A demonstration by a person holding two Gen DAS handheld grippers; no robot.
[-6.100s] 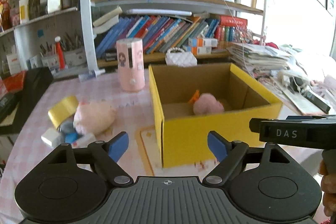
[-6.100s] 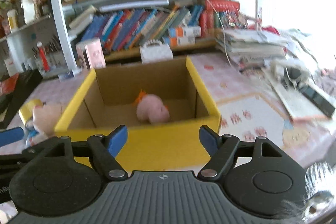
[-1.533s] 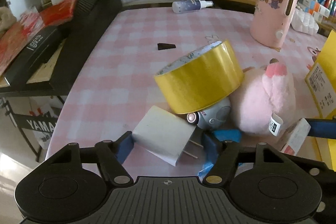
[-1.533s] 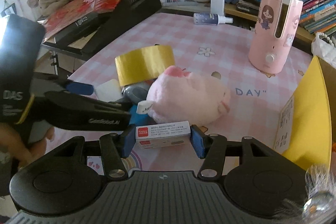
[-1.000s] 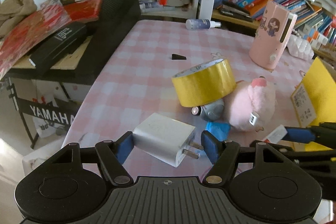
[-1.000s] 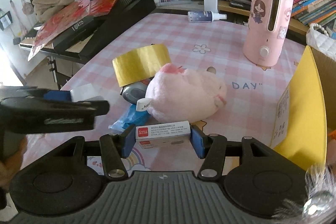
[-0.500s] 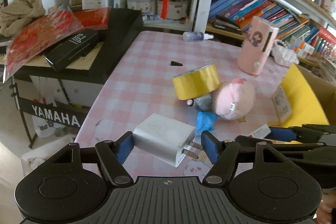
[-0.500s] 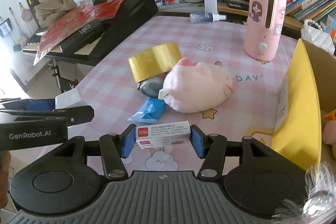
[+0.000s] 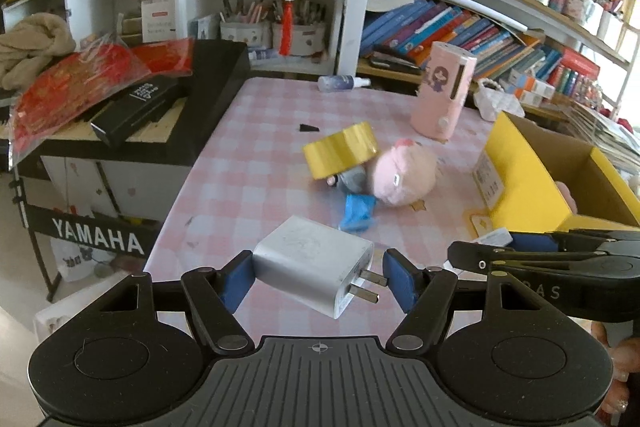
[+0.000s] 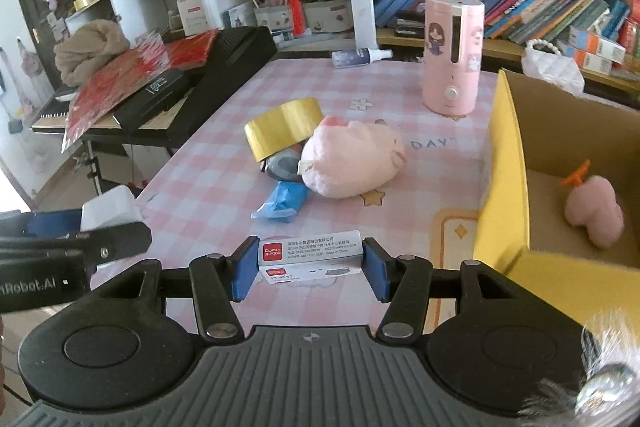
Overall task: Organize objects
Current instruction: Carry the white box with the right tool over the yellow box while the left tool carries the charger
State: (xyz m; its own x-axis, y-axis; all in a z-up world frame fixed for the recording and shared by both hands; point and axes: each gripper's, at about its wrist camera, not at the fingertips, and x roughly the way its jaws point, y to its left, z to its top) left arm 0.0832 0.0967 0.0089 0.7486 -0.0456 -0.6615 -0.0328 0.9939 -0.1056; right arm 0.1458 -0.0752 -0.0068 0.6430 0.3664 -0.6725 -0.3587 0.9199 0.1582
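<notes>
Pink checked table [image 10: 224, 163] | yellow box [image 10: 505, 163]: pink plush [image 10: 594, 213] | left claw [image 9: 318, 277] grips charger [image 9: 312, 263] | right claw [image 10: 310, 263] grips small carton [image 10: 312, 250]

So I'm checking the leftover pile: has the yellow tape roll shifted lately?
No. The yellow tape roll is propped on the grey gadget against the pink plush, as before.

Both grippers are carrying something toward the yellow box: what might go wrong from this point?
The left gripper holds the white charger skewed, its prongs by one pad, so it may twist loose. The right gripper pinches the small stationery box only by its ends; it may slip. Either could clip the yellow box wall on entry.
</notes>
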